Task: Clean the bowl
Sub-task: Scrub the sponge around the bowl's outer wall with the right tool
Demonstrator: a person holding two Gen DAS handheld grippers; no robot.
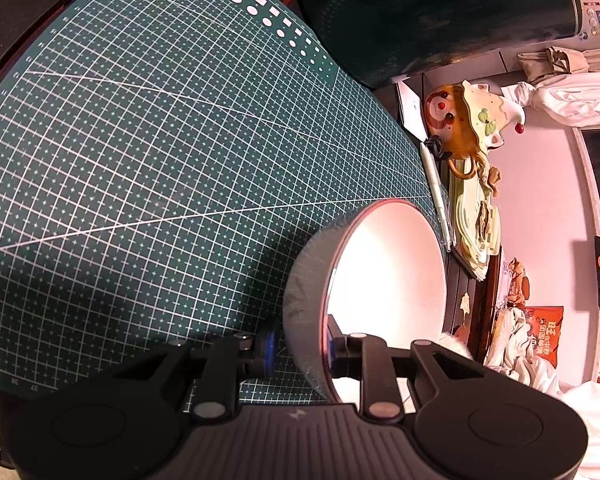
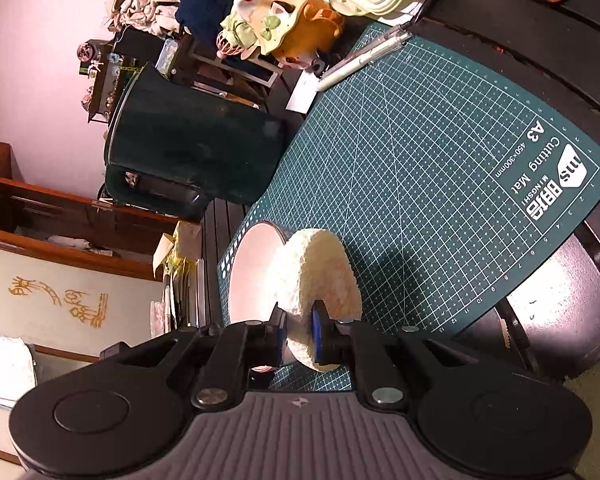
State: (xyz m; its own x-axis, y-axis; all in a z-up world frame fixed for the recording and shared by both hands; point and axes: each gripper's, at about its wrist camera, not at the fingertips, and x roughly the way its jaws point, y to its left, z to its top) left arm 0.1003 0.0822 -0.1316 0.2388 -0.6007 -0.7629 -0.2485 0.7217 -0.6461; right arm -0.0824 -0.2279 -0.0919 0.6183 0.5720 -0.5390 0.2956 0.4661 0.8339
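In the left wrist view, the left gripper (image 1: pixel 300 354) occupies the lower centre of the frame, its jaws clamped on the wall of the bowl (image 1: pixel 384 280), one pad on the grey outer side and the other on the white inner side. The bowl is tipped on edge at lower right of centre, its opening facing the right of the frame, above the green cutting mat (image 1: pixel 160 140) that fills the left and centre. A pale pen (image 1: pixel 436 184) lies along the mat's right edge, and a dark green container (image 1: pixel 420 20) stands at the upper right. In the right wrist view, the right gripper (image 2: pixel 298 336) sits at the lower centre with its jaws drawn narrow and pinching a round, cream-coloured fluffy sponge (image 2: pixel 320 280) by its edge. The sponge stands just to the right of the bowl (image 2: pixel 252 276) at centre frame; it appears to touch the bowl's rim, though the overlap makes contact uncertain. The cutting mat (image 2: pixel 440 180) extends towards the upper right, and the dark green container (image 2: pixel 188 152) lies at centre left
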